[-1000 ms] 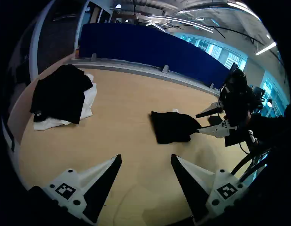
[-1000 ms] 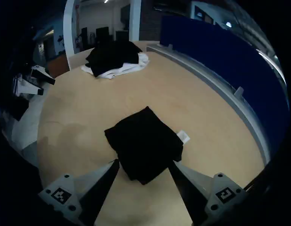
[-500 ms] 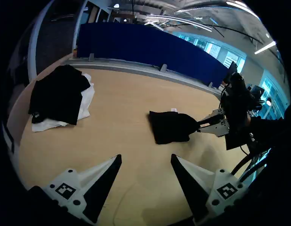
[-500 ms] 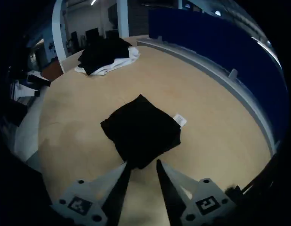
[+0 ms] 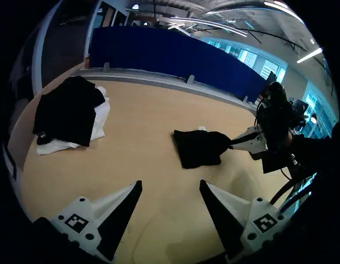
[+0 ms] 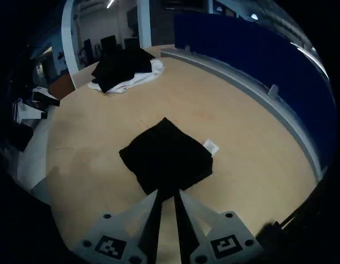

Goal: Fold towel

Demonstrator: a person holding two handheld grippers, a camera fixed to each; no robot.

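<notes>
A folded black towel point(image 6: 168, 154) lies on the pale wooden table point(image 6: 240, 132), a white tag point(image 6: 210, 146) sticking out at its side. My right gripper point(image 6: 168, 196) is shut on the towel's near corner, with cloth pinched between its fingers. The left gripper view has the same towel point(image 5: 197, 148) mid-table and the right gripper point(image 5: 235, 141) clamped on its right tip, held by a dark-sleeved person. Well short of the towel, my left gripper point(image 5: 170, 189) hovers open over bare table. It also appears far left in the right gripper view as the left gripper point(image 6: 43, 105).
A heap of black and white cloths point(image 5: 71, 112) sits at the table's far left corner, seen too as the heap point(image 6: 123, 68). A blue partition point(image 5: 170, 53) with a grey rail runs along the table's far edge. Bare wood surrounds the towel.
My right gripper has gone from wide open around the towel's near corner to shut on it. The left gripper has barely moved.
</notes>
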